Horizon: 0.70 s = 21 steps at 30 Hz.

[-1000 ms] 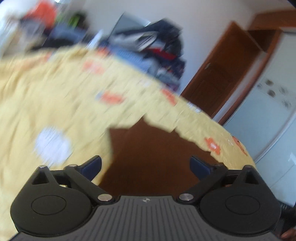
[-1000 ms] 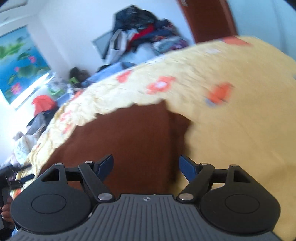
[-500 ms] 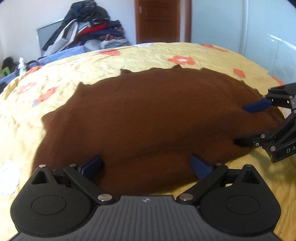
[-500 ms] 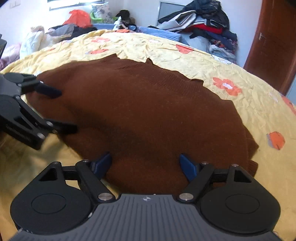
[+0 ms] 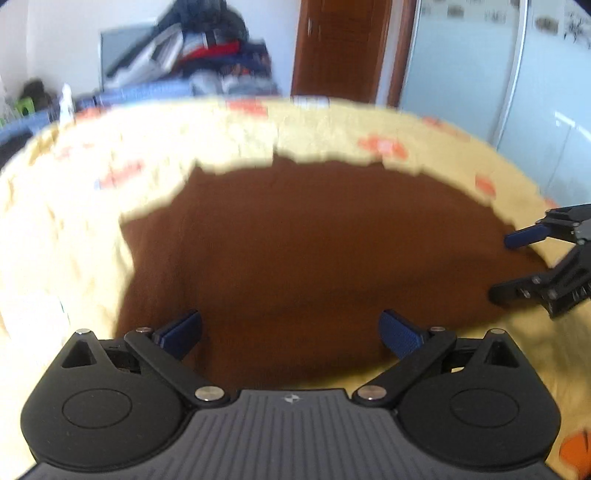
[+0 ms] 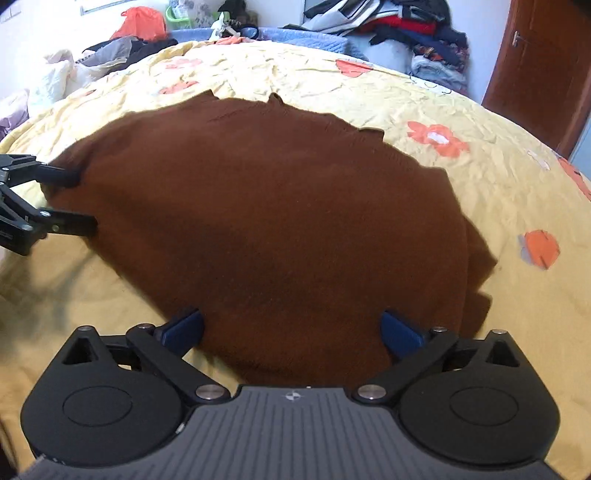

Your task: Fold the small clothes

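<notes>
— Where does the brown garment lie from the tools?

— Straight ahead of both. The right gripper has its blue pads spread wide, holding nothing, with the garment's near hem just between and beyond them. The left gripper is likewise spread and empty, at the garment's near edge on its own side; that view is blurred.

— Which is nearer?

— I judge them about equal: each sits at one end of the near hem, and each shows at the side edge of the other's view.

— And the long axis?

— Hard to say through the fisheye. The garment lies flat on the yellow flowered bedspread, its near hem running side to side between the grippers. The notched far edge, likely the neckline, points away toward the clothes pile beyond the garment.
</notes>
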Each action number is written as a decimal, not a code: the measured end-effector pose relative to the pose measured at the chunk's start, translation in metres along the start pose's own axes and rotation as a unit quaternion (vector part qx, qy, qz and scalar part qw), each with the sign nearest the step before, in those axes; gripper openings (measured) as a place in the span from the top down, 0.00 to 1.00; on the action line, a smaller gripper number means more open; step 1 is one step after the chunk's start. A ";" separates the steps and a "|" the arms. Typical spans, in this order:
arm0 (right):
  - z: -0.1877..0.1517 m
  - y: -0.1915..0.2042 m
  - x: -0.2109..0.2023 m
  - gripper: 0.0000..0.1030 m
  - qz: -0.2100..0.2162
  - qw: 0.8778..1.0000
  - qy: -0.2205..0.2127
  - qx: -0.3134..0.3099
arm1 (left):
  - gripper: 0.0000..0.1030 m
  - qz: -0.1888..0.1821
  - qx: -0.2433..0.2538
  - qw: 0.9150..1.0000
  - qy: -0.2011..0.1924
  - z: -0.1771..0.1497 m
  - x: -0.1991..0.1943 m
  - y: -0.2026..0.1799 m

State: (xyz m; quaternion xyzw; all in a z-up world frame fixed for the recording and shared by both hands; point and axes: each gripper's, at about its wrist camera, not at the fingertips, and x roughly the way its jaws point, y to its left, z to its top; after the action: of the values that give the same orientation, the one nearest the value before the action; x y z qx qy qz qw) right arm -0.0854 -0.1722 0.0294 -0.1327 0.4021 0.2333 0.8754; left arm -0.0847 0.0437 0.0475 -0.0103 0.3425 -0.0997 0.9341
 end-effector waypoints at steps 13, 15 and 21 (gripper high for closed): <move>0.059 -0.076 0.092 0.00 -0.041 0.993 -0.067 0.088 | 0.00 0.011 0.029 1.000 -0.004 0.011 0.058 0.006; 0.056 -0.072 0.089 0.00 -0.045 0.993 -0.066 0.085 | 0.00 0.016 0.005 1.000 -0.007 0.012 0.049 0.006; 0.057 -0.060 0.051 0.00 -0.032 0.987 -0.094 0.129 | 0.00 0.000 -0.184 0.981 -0.059 -0.019 -0.016 0.034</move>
State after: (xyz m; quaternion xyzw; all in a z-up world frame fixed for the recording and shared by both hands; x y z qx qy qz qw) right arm 0.0107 -0.1846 0.0298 -0.0088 0.3402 0.1622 0.9262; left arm -0.1024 0.0810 0.0402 -0.1880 0.2997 -0.0337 0.9347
